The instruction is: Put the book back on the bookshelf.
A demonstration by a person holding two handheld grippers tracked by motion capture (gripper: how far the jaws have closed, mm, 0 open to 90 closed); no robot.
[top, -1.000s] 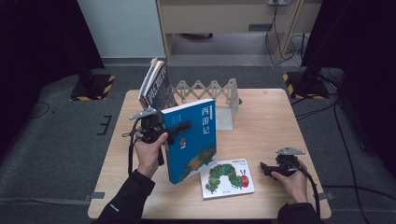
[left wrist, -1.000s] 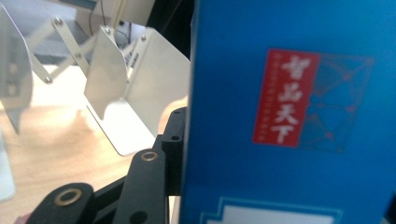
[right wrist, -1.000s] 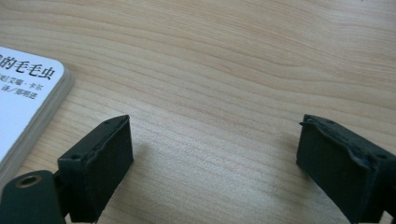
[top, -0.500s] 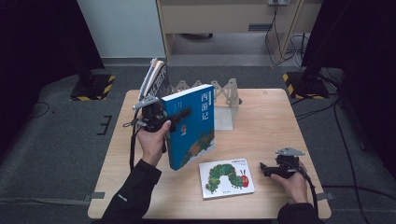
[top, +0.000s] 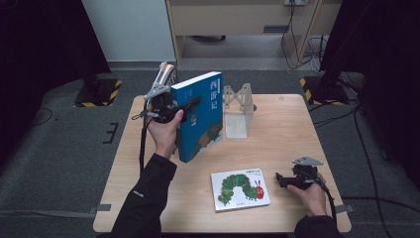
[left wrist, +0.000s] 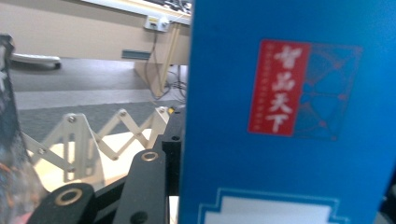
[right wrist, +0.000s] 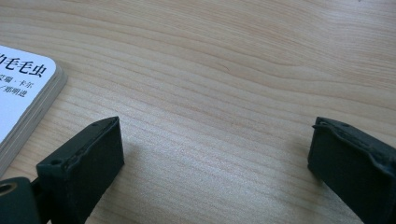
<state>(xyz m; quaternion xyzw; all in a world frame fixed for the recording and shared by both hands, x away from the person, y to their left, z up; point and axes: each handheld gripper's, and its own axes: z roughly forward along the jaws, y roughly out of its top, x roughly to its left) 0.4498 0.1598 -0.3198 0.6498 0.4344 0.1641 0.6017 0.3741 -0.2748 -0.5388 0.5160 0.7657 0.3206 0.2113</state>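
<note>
- Far left of the worktop (top: 277, 124), a few books (top: 166, 74) lean at the back-left corner, at the near end of the folding accordion book rack (top: 237, 96); their titles cannot be read.
- The left tool (top: 185, 105) is clamped on the blue hardcover book (top: 203, 119), gripping it on its long left edge up near the top, one jaw across the front cover.
- The book is held nearly upright and tilted, its lower corner close to or on the worktop (I cannot tell which), just left of the rack's clear end plate (top: 236, 124).
- In the left gripper view the blue cover (left wrist: 289, 121) sits tight against the black jaw, with the rack's lattice (left wrist: 93, 135) beyond.
- Judgement: a thick, stiff, fairly heavy volume with a smooth cover; held at one edge it will want to swing, so a grip close to the spine and mid-height would steady it.
- The left forearm rises steeply from the near edge, wrist cocked, hand wrapped around the tool's body.
- Front centre, a caterpillar picture book (top: 241, 189) lies flat, cover up; thin and light, best taken by an edge.
- Right, the right tool (top: 281, 179) rests low beside that book, jaws standing wide apart and having just spread further, with bare wood between them (right wrist: 210, 154).
- The right hand (top: 309, 191) lies near the worktop's front-right edge, tool pointing left towards the picture book.
</note>
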